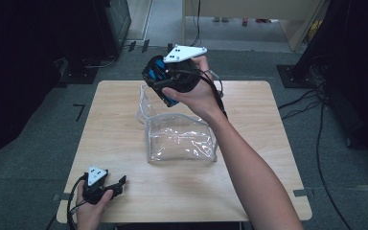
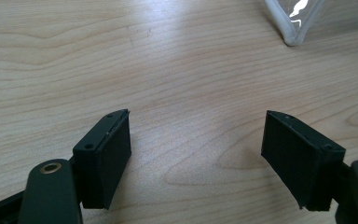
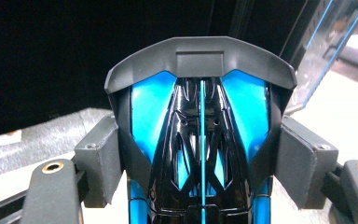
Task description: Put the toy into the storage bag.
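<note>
A glossy blue-and-black toy car [image 3: 200, 154], hard moulded plastic w/ a matte black spoiler across its top, is clamped between the pads of the right gripper [image 3: 200, 163]; both pads [image 3: 100, 161] are pressed flat against the car's flanks, jaws closed only as far as the body width. In the high view the car [image 1: 160, 76] is seen held up in the air above the far-centre of the table [image 1: 268, 191], over the open mouth of a clear soft-plastic pouch [image 1: 179, 139]. The pouch is rectangular, crinkled and shiny, w/ a whitish seam edge; its flap [image 1: 146, 103] is turned up at the far left corner. A corner of that seam [image 2: 291, 28] is seen in the left gripper view.

The table is pale wood w/ visible grain, square-ish, rounded corners.

The right hand [image 1: 196, 93] is wrapped round the gripper body, wrist bent, forearm stretched diagonally across the table from the near right. A grey three-cornered plate [image 1: 184, 52] sits on top.

The left gripper [image 2: 196, 158] is held low at the near left corner by the left hand [image 1: 91, 206]; its jaws are spread wide, nothing between them, matte black rubbery pads [image 2: 109, 158] just above bare wood.
</note>
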Action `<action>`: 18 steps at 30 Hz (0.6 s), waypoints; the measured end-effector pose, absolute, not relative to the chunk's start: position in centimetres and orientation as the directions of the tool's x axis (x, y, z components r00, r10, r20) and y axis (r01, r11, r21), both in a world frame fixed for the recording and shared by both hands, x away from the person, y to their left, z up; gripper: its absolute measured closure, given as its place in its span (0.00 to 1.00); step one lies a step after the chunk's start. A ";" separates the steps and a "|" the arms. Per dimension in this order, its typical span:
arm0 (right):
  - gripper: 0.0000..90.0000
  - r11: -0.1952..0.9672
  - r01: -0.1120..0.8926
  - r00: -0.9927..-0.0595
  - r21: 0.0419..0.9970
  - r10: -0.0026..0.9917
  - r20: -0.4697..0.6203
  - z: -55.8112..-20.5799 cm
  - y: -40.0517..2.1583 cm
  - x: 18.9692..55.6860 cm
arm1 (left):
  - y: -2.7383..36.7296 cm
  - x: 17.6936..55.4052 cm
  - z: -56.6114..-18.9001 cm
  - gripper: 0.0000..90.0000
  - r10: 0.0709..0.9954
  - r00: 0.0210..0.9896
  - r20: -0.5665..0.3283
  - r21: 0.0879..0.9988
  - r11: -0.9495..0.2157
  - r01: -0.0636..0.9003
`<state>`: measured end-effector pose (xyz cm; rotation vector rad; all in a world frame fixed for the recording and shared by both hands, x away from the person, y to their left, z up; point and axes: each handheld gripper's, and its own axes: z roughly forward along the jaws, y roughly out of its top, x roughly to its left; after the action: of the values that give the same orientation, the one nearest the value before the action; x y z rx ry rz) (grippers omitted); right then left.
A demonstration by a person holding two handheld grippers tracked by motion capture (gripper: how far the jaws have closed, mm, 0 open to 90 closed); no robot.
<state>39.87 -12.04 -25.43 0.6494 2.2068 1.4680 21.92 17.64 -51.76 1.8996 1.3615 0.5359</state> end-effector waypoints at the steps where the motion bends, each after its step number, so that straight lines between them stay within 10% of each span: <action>1: 0.29 0.337 0.153 -0.808 0.929 0.585 -0.079 -25.4 -12.0 39.9 | 17.6 21.9 -51.8 0.27 0.932 0.354 -0.078 0.757 -0.176 0.629; 18: 0.29 0.562 0.298 -0.834 0.771 0.547 -0.076 -30.7 -9.8 44.2 | 17.7 21.9 -51.7 0.27 0.929 0.360 -0.084 0.757 -0.175 0.630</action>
<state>44.20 -9.84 -30.69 0.6956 2.4921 1.1456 21.92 17.72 -51.74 1.8993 1.3560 0.5251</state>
